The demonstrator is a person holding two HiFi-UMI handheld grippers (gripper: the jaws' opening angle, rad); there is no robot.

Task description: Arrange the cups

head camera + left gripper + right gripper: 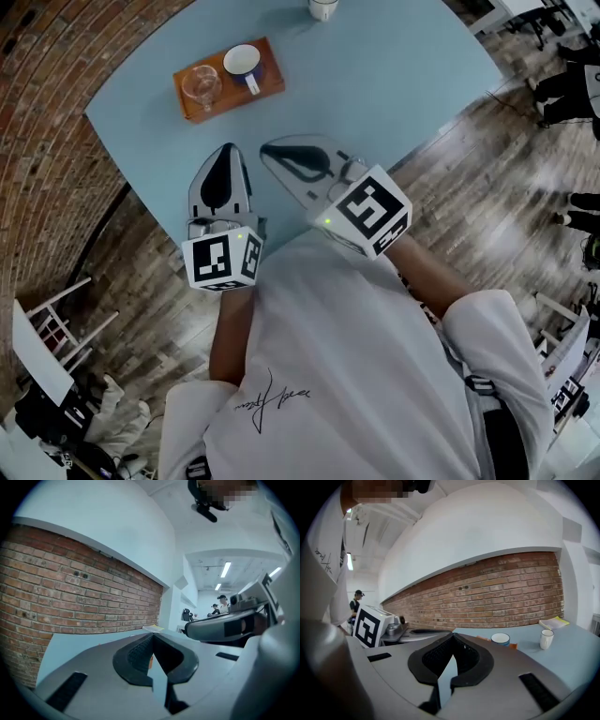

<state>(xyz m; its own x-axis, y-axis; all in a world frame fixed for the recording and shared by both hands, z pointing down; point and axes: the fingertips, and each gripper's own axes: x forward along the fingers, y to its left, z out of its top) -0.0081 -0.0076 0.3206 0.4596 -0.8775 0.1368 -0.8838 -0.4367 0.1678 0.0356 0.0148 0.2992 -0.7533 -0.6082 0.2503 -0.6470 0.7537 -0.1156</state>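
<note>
A wooden tray lies on the far left of the light-blue table. On it stand a clear glass cup and a white cup with a blue rim. A white mug stands alone at the table's far edge. My left gripper and right gripper hover side by side over the near edge, both shut and empty, well short of the tray. The right gripper view shows the blue-rimmed cup, the white mug and shut jaws. In the left gripper view the jaws are shut too.
A curved brick wall borders the table on the left. White chairs stand on the wooden floor at lower left. A yellowish book lies on the table beyond the mug. People stand far back in the room.
</note>
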